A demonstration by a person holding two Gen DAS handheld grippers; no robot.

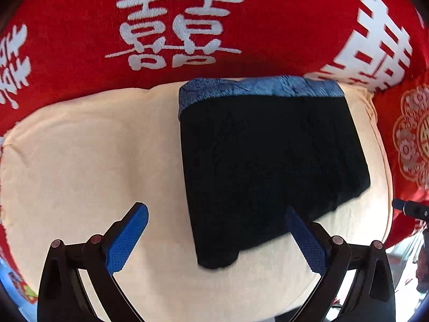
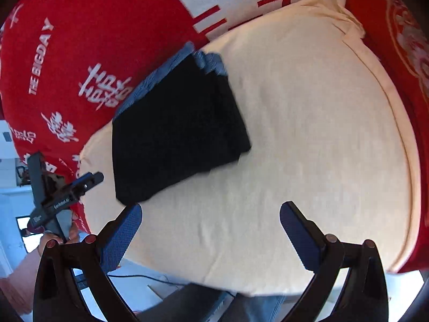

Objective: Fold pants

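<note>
Both tongs are spread apart and holding nothing: my left tongs (image 1: pixel 217 238) hang just above the near edge of the folded black pants (image 1: pixel 268 161), my right tongs (image 2: pixel 211 230) over bare cream cushion (image 2: pixel 321 134). I see the pants lying flat on that cushion, blue waistband (image 1: pixel 257 87) against the red printed backrest (image 1: pixel 80 53)

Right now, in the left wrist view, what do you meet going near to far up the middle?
Left gripper open, then cream cushion, folded black pants, their blue waistband, red cover with white characters.
</note>
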